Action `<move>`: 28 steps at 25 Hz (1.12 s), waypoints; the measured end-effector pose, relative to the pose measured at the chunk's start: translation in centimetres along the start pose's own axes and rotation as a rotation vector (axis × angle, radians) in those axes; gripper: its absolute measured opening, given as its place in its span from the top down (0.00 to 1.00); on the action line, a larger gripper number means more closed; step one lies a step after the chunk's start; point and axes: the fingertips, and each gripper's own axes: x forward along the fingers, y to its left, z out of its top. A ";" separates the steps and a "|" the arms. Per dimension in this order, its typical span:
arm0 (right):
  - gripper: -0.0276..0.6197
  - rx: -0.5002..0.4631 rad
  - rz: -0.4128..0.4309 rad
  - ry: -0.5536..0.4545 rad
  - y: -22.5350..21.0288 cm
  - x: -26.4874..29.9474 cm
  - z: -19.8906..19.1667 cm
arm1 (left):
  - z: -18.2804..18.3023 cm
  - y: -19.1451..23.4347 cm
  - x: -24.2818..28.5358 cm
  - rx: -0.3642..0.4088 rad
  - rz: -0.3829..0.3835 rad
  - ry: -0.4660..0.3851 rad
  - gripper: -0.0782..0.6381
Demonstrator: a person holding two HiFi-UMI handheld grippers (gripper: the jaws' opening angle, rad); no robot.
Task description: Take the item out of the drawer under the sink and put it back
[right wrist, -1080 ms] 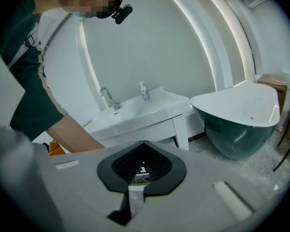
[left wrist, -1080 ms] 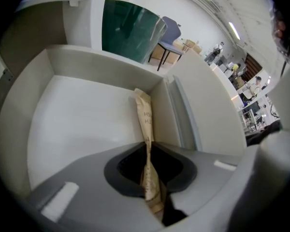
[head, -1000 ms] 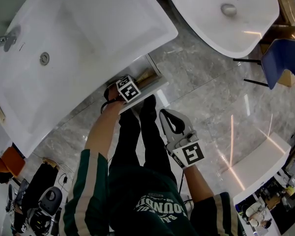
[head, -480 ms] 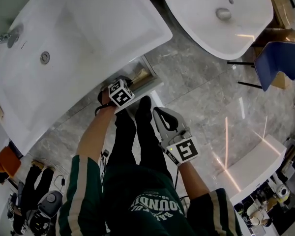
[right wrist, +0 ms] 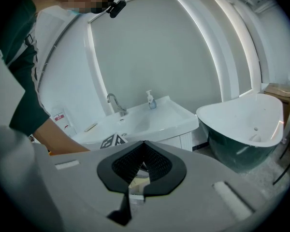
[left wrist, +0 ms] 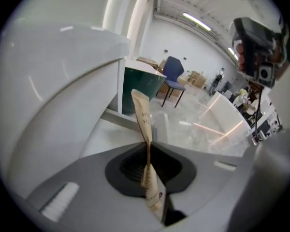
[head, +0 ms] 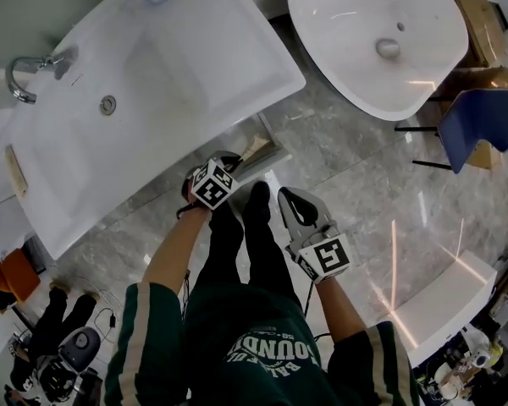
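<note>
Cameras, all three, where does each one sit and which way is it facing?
Head view: on the person's head, facing down at the sink; arms, legs, left claw and right claw show.
Left gripper view: on the left claw, facing along its jaws, shut on a paper packet, towards a blue chair.
Right gripper view: on the right claw, facing the sink; the person's left arm shows.
Shared: head and right gripper views both show the faucet.

We wear a dark green top (head: 254,358) with pale lettering across the chest and a cream stripe down each sleeve (head: 134,345), black trousers (head: 241,256) and black shoes (head: 259,194). Our left gripper (head: 234,161) and right gripper (head: 289,198) have grey bodies and black ribbed pads (right wrist: 128,162). Each carries a white cube (head: 213,184) of black square markers.
</note>
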 end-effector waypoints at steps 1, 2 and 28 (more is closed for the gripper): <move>0.95 -0.005 -0.001 -0.007 0.1 -0.1 0.5 | 0.3 -0.4 -1.0 -0.015 0.004 -0.022 0.80; 0.95 -0.008 -0.003 -0.014 0.2 -0.3 1.1 | 0.5 -0.9 -2.1 -0.025 0.007 -0.041 0.80; 0.95 -0.209 0.052 -0.269 8.0 -3.3 18.0 | 11.0 -2.9 -36.9 -0.104 0.343 -0.743 0.80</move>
